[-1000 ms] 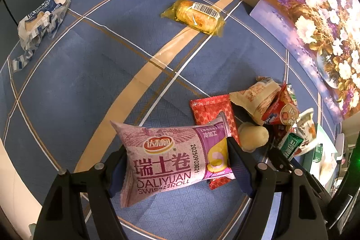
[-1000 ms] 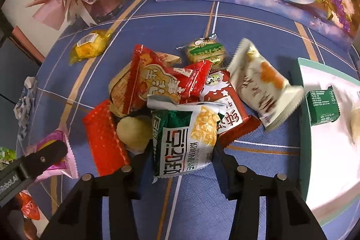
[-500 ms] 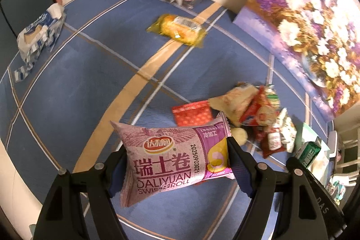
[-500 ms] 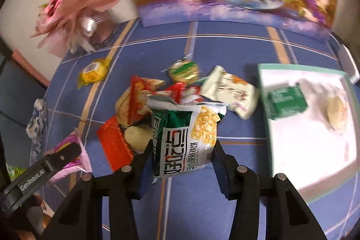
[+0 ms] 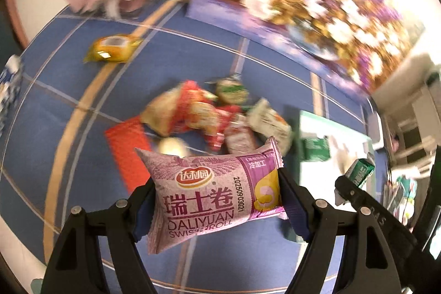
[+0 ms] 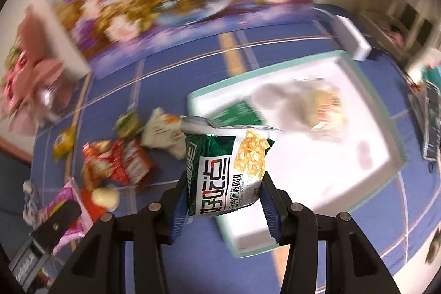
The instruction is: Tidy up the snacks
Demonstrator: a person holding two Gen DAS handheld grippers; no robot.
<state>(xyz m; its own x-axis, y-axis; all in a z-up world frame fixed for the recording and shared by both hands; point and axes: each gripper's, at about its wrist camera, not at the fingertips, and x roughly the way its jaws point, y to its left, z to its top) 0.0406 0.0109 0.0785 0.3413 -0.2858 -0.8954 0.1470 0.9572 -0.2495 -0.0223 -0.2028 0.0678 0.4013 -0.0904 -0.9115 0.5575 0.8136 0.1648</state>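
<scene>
While each gripper clamps one packet, two lie in the tray (image 6: 372, 112).

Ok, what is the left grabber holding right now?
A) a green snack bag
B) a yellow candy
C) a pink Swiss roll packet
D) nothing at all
C: in the left wrist view the left gripper is pinched shut on the pink Swiss roll packet, one finger on each side, held up above the blue tablecloth. The green snack bag is in the right gripper instead.
</scene>
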